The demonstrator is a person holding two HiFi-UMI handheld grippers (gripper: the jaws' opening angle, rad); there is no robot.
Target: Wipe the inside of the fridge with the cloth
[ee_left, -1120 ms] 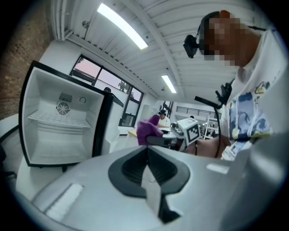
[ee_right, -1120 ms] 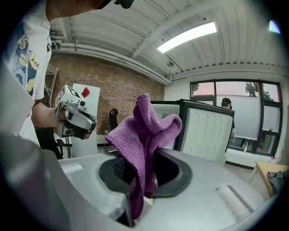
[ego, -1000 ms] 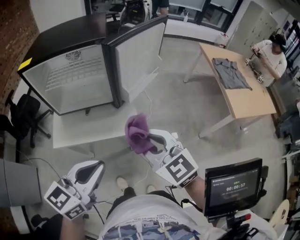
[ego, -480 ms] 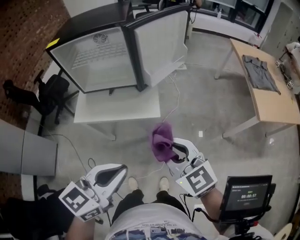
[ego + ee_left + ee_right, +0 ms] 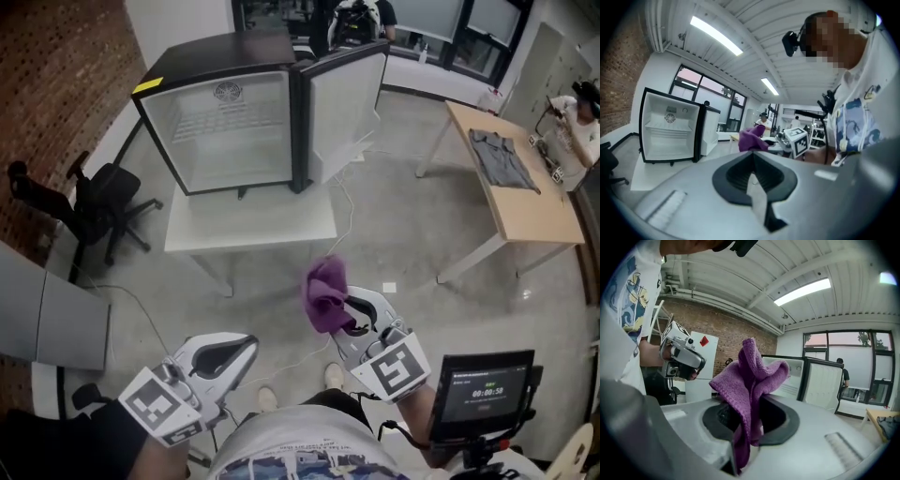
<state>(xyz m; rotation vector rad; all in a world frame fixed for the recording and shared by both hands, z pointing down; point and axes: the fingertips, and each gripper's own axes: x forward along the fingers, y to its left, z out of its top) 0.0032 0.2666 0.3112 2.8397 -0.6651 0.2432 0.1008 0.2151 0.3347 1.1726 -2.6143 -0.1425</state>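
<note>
The scene is viewed from the head, steeply downward, with the fridge well ahead. Each gripper view is taken close along its own jaws, angled upward toward the fridge. Fridge and cloth are shared by all three views.

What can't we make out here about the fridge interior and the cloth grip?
- Fridge interior, head view: too small and far off to show dirt or wet spots.
- Fridge opening, right gripper view: the cloth stands in front and covers its left part.
- Cloth's lower end, right gripper view: it sinks between the jaws of the right gripper, so how much is clamped is hidden.
- Head view: the bunched cloth hides those jaw tips.
</note>
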